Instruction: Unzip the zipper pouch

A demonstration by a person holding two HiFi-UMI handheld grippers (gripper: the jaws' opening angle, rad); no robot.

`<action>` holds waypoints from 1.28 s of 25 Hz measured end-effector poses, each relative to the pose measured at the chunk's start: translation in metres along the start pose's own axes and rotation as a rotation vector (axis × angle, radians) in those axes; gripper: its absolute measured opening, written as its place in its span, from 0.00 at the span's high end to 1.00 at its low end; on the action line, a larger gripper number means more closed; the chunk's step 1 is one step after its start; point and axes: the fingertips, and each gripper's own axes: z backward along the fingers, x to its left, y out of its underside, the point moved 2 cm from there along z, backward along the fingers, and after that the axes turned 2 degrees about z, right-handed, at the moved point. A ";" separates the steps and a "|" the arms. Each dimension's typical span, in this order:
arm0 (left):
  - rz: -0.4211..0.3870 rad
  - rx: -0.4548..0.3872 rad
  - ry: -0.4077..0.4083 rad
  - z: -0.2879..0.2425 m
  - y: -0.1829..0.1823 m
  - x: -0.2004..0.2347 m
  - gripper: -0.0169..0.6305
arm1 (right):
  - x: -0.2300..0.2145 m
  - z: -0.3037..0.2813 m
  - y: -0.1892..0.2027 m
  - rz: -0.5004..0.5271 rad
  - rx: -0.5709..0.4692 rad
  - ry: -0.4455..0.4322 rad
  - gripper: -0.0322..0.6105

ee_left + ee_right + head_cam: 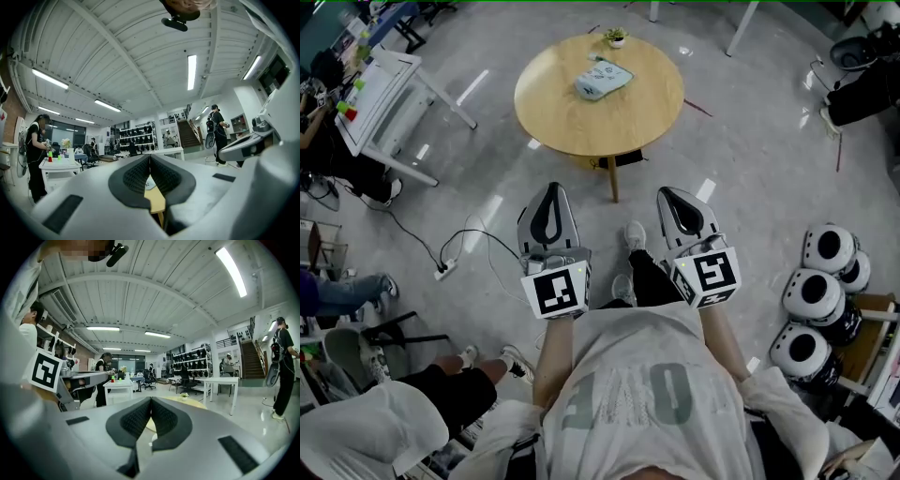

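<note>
A pale blue zipper pouch lies flat on the round wooden table, toward its far side. Both grippers hover in the air short of the table's near edge, pointing toward it and apart from the pouch. My left gripper is shut with nothing between its pads. My right gripper is likewise shut and empty. In the left gripper view the closed jaws of the left gripper hide most of the table. The right gripper view shows the right gripper closed, with the table's rim beyond it.
A small potted plant stands at the table's far edge. A white desk is at the left, a power strip with cable lies on the floor, and several round white-and-black helmets are stacked at the right. People stand around the room.
</note>
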 end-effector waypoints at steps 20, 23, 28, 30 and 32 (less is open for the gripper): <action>-0.013 -0.008 -0.017 -0.164 0.014 0.018 0.93 | -0.098 -0.147 -0.012 -0.022 -0.028 -0.028 0.90; -0.013 -0.011 -0.037 -0.206 0.011 0.023 0.93 | -0.121 -0.183 -0.021 -0.014 -0.029 -0.049 0.90; -0.019 -0.007 -0.047 -0.278 0.010 0.019 0.93 | -0.168 -0.237 -0.031 -0.007 -0.027 -0.068 0.90; -0.024 -0.006 -0.056 -0.305 0.011 0.020 0.93 | -0.184 -0.259 -0.035 -0.003 -0.025 -0.076 0.90; -0.022 -0.001 -0.066 -0.326 0.012 0.021 0.93 | -0.196 -0.277 -0.037 0.001 -0.019 -0.085 0.90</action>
